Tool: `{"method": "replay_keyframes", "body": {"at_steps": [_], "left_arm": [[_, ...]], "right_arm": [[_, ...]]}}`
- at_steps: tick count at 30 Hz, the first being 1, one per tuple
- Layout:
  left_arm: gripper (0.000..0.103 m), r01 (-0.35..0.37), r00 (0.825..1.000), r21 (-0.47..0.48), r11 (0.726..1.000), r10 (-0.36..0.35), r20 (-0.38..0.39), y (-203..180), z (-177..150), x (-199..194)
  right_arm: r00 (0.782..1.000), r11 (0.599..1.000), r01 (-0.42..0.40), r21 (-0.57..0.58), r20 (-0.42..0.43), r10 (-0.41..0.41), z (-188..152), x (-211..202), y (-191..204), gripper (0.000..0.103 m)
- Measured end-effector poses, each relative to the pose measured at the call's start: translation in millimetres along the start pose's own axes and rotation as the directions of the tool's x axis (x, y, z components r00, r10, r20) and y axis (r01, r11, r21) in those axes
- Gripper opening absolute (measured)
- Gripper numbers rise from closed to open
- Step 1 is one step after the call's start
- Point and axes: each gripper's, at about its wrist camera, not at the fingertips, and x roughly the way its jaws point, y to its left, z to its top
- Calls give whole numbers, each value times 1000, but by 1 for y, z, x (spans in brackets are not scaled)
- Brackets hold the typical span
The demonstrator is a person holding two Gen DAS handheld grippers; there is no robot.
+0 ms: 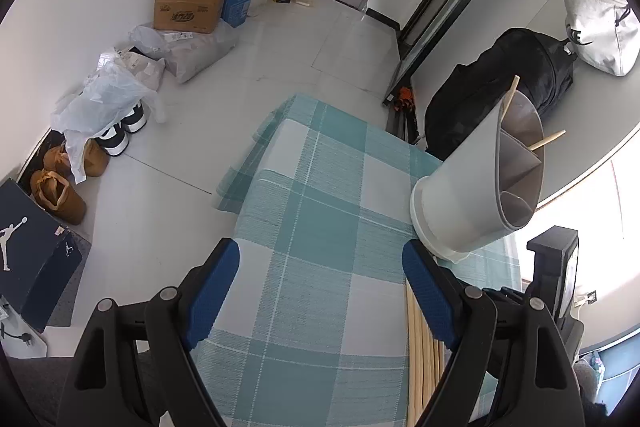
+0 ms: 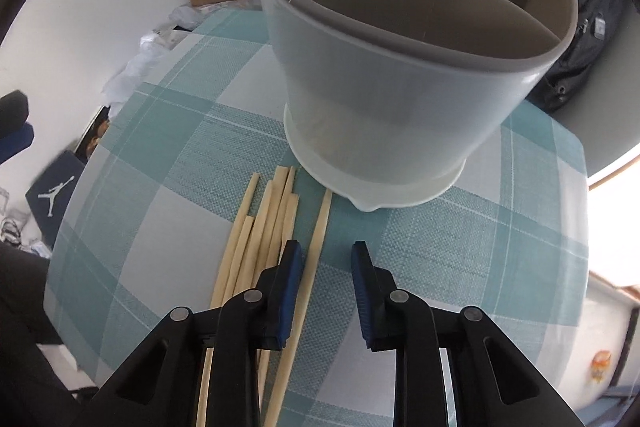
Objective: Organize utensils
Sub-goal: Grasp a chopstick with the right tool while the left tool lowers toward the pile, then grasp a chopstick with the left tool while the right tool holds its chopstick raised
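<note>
A grey-white utensil holder (image 2: 384, 99) with inner dividers stands on the teal checked tablecloth (image 2: 160, 163). In the left wrist view the utensil holder (image 1: 472, 187) has two wooden chopsticks (image 1: 546, 140) sticking out of it. Several loose wooden chopsticks (image 2: 264, 227) lie on the cloth in front of the holder. My right gripper (image 2: 326, 255) is open and empty, low over them, one chopstick (image 2: 316, 247) lying between its fingers. My left gripper (image 1: 320, 267) is open and empty above the cloth, left of the holder; chopsticks (image 1: 424, 347) show by its right finger.
The table's far edge (image 1: 296, 99) drops to a tiled floor. Cardboard boxes (image 1: 188, 7), plastic bags (image 1: 108, 95) and shoes (image 1: 60, 187) line the left wall. A black bag (image 1: 504, 87) and a white bag (image 1: 600, 23) lie behind the holder.
</note>
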Motion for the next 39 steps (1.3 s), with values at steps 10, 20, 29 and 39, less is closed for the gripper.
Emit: {"method": "replay_keyframes", "body": {"at_steps": [10, 20, 29, 39], "left_arm": [[80, 17, 1000, -17, 1000, -17, -18, 3, -1, 0], [80, 3, 999, 1, 1000, -3, -34, 1, -2, 5], [80, -40, 995, 56, 998, 45, -87, -5, -11, 19], [80, -70, 979, 182, 981, 103, -174, -46, -24, 45]], "right_arm": [[998, 997, -58, 53, -27, 60, -21, -13, -11, 5], [999, 999, -37, 8, -38, 38, 6, -2, -4, 11], [989, 986, -129, 103, 86, 120, -1, -19, -29, 4], [877, 877, -388, 283, 405, 258, -28, -81, -100, 4]]}}
